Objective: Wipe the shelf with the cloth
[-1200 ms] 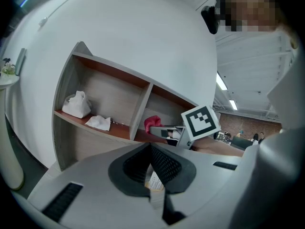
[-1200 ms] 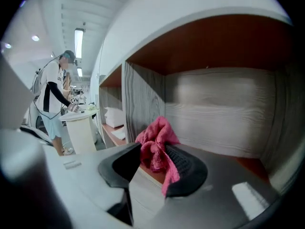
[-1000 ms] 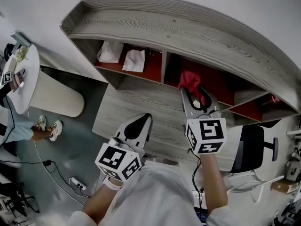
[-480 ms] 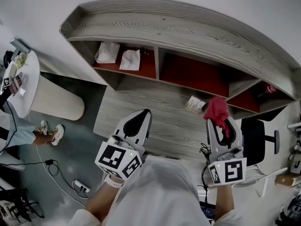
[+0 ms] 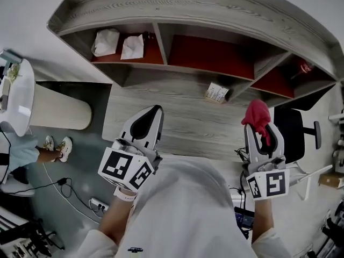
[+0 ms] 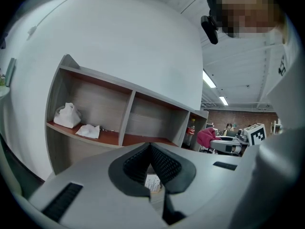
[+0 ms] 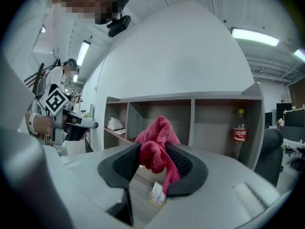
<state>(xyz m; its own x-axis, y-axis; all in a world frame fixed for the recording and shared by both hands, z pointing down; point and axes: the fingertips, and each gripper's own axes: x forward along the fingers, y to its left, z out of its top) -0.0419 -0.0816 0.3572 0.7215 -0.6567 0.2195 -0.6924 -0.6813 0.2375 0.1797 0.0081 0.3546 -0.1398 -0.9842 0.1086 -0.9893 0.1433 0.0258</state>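
As you face the shelf (image 5: 215, 15), a low grey wood-grain unit with three compartments on red floors, the items stand as follows.

- Right gripper (image 5: 260, 129): your jaws are drawn in narrow and clamped on the cloth (image 5: 257, 114). You hold it in front of the shelf, opposite the right compartment.
- Cloth: pink-red terry. It bunches up above the pads, and a tail hangs down between them. It is clear of the shelf and touches no part of it.
- Left gripper (image 5: 153, 112): your jaws meet at the tips with nothing between them. You hold it in front of the shelf's left half, well apart from it.
- White bundles (image 5: 106, 41): two crumpled pieces, side by side in the shelf's left compartment.
- Bottle (image 7: 239, 132): red label, upright in the shelf's right compartment.
- Small box (image 5: 216, 92): pale, lying on the wood-grain floor just in front of the shelf, below the divider between the middle and right compartments.
- Office chair (image 5: 293, 141): black, off the shelf's right end.
- Round table (image 5: 16, 101): white, off the shelf's left end.
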